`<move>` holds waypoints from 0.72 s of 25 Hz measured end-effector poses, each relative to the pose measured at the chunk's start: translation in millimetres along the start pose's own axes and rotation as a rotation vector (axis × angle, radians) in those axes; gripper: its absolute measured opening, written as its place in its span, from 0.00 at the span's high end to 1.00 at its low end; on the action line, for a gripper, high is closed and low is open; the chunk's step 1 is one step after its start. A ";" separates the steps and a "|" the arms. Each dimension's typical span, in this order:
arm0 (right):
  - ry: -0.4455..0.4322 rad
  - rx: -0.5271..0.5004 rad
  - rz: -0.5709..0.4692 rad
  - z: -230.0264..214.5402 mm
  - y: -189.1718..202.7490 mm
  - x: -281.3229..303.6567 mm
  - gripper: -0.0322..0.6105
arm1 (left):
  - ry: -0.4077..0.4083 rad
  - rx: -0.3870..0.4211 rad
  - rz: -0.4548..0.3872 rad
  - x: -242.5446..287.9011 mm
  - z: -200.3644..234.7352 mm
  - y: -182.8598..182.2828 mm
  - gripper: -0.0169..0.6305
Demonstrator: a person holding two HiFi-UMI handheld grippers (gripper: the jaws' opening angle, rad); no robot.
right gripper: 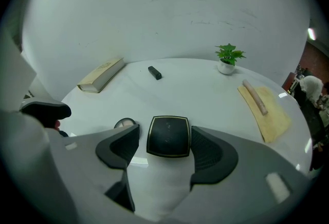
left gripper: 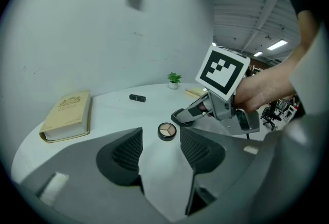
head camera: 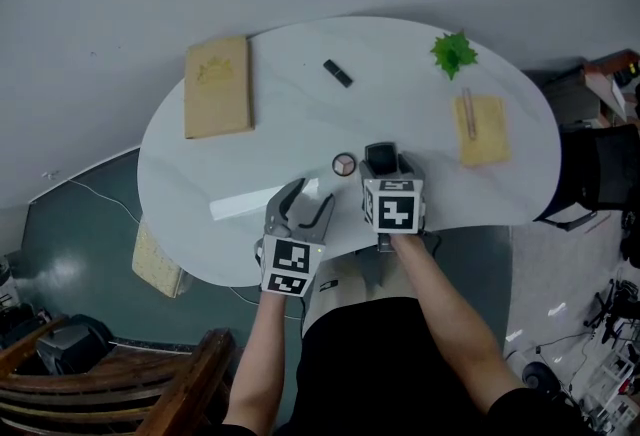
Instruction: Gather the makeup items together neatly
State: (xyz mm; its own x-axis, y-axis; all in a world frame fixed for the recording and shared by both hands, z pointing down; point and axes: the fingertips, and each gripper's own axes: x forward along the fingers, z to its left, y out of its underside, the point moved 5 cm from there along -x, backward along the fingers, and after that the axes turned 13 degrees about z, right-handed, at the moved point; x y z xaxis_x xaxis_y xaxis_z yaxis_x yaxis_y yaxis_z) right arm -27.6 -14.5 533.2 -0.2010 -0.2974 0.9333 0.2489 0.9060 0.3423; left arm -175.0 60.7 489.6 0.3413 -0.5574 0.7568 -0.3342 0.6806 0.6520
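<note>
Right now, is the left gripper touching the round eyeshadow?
Apart: the left gripper view shows the round eyeshadow lying beyond the open left gripper.

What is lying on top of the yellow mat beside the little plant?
One slim pinkish stick lies along the yellow mat; nothing else shows on it. Whatever is under the mat is covered.

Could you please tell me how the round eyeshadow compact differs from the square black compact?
The round eyeshadow compact shows tan and brown shades; the square black compact shows only a plain dark lid with a thin gold edge. The round one lies free on the white table; the square one sits between the fingers of the right gripper. Both are dark-cased and close together.
</note>
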 end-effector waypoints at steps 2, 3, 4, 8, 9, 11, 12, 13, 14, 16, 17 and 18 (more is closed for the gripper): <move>-0.005 -0.009 -0.013 0.3 -1.6 -7.3 0.48 | 0.001 -0.002 -0.004 -0.3 -0.7 -0.9 0.62; -0.006 -0.014 -0.020 -0.1 -3.3 -10.8 0.48 | 0.002 -0.004 -0.007 -0.5 -1.2 -1.5 0.62; -0.006 -0.022 -0.026 -0.6 -5.4 -14.0 0.48 | 0.004 -0.005 -0.009 -0.6 -1.6 -2.3 0.62; -0.030 -0.107 -0.038 1.9 -17.8 -24.5 0.48 | 0.002 -0.010 -0.020 -1.8 -1.7 -7.6 0.62; -0.034 -0.137 -0.044 2.9 -21.7 -26.5 0.48 | 0.000 -0.013 -0.023 -2.3 -1.2 -9.3 0.62; -0.039 -0.197 -0.057 4.9 -30.7 -29.9 0.52 | -0.007 -0.019 -0.029 -3.4 0.2 -12.5 0.62; -0.043 -0.224 -0.063 5.7 -35.8 -31.4 0.54 | -0.012 -0.021 -0.031 -4.3 0.8 -14.1 0.62; -0.047 -0.249 -0.066 6.2 -41.0 -32.4 0.55 | -0.017 -0.022 -0.033 -5.5 1.1 -15.8 0.62; -0.051 -0.272 -0.066 6.4 -46.2 -33.0 0.55 | -0.022 -0.025 -0.034 -6.9 1.4 -17.4 0.62; -0.058 -0.311 -0.062 5.9 -57.0 -32.3 0.55 | -0.034 -0.032 -0.036 -9.9 1.7 -20.3 0.62; -0.060 -0.328 -0.064 5.3 -63.0 -31.1 0.56 | -0.041 -0.036 -0.036 -11.3 2.0 -21.7 0.63; -0.062 -0.345 -0.067 4.9 -69.4 -29.5 0.58 | -0.047 -0.040 -0.036 -12.5 2.2 -23.2 0.63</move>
State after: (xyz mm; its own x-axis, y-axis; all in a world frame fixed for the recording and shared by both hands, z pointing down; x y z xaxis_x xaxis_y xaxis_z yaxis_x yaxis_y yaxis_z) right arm -43.6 -67.1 481.4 -0.2825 -0.3237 0.9030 0.5362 0.7272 0.4284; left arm -173.5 50.8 465.1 0.3102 -0.6032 0.7348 -0.2871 0.6774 0.6773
